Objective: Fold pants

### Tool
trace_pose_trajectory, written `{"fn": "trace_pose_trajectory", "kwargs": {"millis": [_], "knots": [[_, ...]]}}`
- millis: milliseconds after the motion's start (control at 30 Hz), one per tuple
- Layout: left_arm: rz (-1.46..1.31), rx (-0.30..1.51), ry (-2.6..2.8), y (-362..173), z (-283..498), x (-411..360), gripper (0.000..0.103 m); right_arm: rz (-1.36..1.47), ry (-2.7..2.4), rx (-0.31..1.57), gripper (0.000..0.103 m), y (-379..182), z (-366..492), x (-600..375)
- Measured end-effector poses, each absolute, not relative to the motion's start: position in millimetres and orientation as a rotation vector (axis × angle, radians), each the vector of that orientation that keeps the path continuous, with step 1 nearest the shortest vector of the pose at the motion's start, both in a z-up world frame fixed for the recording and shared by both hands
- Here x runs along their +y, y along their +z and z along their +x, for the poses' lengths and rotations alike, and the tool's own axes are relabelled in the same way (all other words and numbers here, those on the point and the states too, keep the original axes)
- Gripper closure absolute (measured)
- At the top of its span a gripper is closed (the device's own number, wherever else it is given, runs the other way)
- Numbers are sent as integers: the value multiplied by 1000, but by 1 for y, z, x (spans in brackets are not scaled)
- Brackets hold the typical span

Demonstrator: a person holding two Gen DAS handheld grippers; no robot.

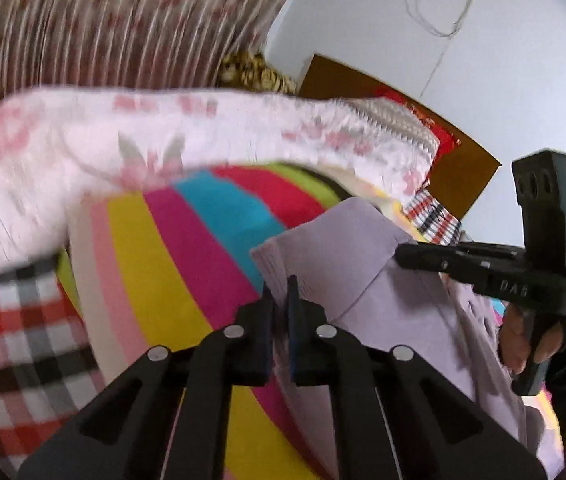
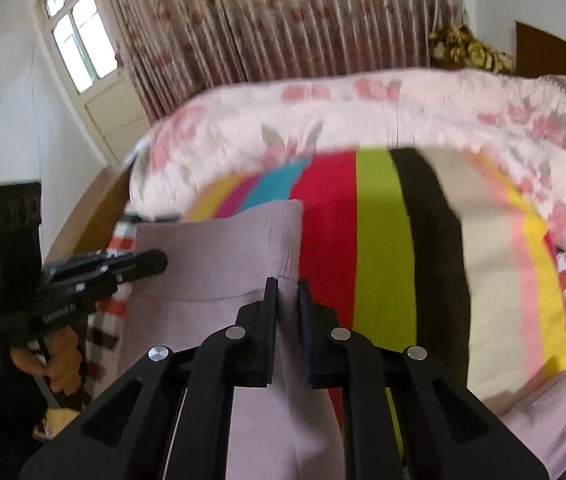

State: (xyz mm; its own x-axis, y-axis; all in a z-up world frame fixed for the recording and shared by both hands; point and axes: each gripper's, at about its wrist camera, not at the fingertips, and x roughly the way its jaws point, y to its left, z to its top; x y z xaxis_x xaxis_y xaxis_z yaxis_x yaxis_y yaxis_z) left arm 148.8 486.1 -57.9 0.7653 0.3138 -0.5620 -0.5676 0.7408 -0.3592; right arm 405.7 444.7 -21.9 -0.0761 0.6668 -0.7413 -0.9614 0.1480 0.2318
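pinching the lilac pants (image 1: 363,264) hem, left gripper (image 1: 281,300) and right gripper (image 2: 287,300) both clenching fabric, striped bedsheet (image 2: 383,248) blurring, pant legs running out of view

Plain lilac pants (image 2: 219,256) lie under the black left claw (image 1: 281,292) and black right claw (image 2: 287,292). Ahead of the claws, a striped sheet (image 2: 379,240) shows yellow, magenta, teal, red, lime, black, cream and pink; beyond it is a white quilt (image 2: 363,120) with pink flowers.

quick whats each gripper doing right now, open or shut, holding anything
left gripper: closed, pinching one edge of the lilac pants
right gripper: closed on the pants' other edge, fabric between its fingers
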Motion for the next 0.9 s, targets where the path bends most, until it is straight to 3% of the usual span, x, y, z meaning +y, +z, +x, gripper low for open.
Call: {"fn": "trace_pose_trajectory", "kwargs": {"millis": [167,200,267,300,333,367,467,533,600,667,767,900], "knots": [[-602,633,506,-90,172,507,96,-527,1332,966,89,-56,412,467],[-613,659,529,-102,174,509,85,-548,1300,999,87,-71,414,470],[-620,654,528,-113,171,511,81,-488,1304,1030,82,-76,420,470],[-610,651,542,-111,169,510,66,-476,1300,1046,58,-72,424,470],[-592,652,592,-105,166,510,38,-461,1292,1055,39,-68,426,468],[-570,640,668,-96,160,509,27,-420,1274,1049,36,-55,430,461],[-517,555,752,-65,140,496,21,-313,1260,971,36,-11,441,422],[-479,522,712,-48,134,477,8,-290,1172,901,36,14,450,380],[-437,523,583,-38,138,448,4,-239,1088,901,36,22,465,325],[-407,548,465,-36,145,424,2,-231,968,926,37,13,478,281],[-400,607,300,-46,162,389,2,-107,821,1073,47,-22,497,217],[-365,735,228,-74,192,362,2,-47,762,1169,52,-58,498,189]]}}
